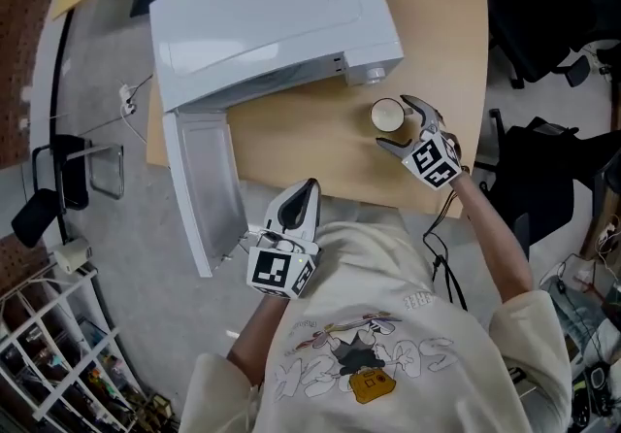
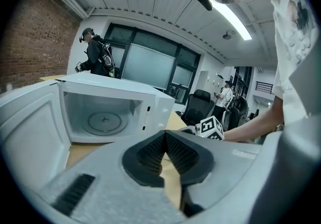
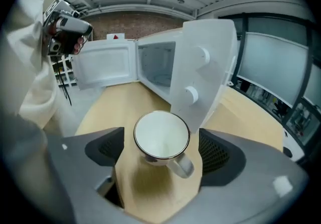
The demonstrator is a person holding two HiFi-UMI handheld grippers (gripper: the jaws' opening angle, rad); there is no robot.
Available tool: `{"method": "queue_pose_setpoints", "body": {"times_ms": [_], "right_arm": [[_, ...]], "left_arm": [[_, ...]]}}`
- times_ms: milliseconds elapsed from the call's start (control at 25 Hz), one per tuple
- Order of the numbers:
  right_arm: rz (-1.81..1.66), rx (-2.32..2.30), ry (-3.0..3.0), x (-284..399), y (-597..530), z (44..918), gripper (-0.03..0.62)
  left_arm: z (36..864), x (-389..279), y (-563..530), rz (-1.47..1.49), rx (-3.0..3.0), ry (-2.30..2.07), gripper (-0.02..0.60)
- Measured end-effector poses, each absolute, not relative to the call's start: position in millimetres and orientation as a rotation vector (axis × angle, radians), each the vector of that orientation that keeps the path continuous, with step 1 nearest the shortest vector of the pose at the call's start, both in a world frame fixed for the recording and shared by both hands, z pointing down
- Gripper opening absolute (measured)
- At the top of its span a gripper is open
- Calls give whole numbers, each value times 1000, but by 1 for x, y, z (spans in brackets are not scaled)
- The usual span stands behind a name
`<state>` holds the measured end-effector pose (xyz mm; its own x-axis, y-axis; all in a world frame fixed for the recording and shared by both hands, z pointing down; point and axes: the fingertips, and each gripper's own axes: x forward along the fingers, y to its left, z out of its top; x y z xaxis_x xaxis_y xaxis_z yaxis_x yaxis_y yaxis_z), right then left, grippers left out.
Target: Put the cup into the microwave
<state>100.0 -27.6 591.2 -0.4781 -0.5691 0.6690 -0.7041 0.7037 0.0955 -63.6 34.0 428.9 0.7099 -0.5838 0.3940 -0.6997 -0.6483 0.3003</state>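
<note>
On the wooden surface (image 1: pixel 291 145), a white microwave (image 1: pixel 272 14) stands with its door (image 1: pixel 204 188) swung fully open toward the near left, past the surface's edge. In the left gripper view, the round turntable (image 2: pixel 103 121) shows in the bare cavity. The cup (image 1: pixel 387 115) stands upright on the surface just near of the microwave's right front corner, by the control knobs. It is white inside with a dark rim.

The right hand-held gripper (image 1: pixel 398 122) reaches in from the near right with its jaws spread wide on either side of the cup. Both pads stand clear of the cup's wall, and its handle (image 3: pixel 181 165) points back toward the gripper.

The left hand-held gripper (image 1: pixel 303 200) hangs at the surface's near edge, beside the open door. Its jaws are pressed together with nothing between them.
</note>
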Motion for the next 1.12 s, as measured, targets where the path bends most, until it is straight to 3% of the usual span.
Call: {"method": "queue_pose_setpoints", "body": {"times_ms": [160, 280, 680, 1120], "right_arm": [[208, 822, -2194, 96, -35, 615, 461], [180, 787, -2196, 91, -39, 620, 410], [210, 850, -2193, 81, -37, 614, 407], [147, 884, -2294, -26, -65, 553, 407]], "left_arm": [[434, -77, 37, 376, 2431, -1066, 5], [434, -83, 38, 367, 2405, -1112, 5], [432, -90, 38, 341, 2384, -1156, 5], [427, -110, 30, 294, 2378, -1179, 5]]}}
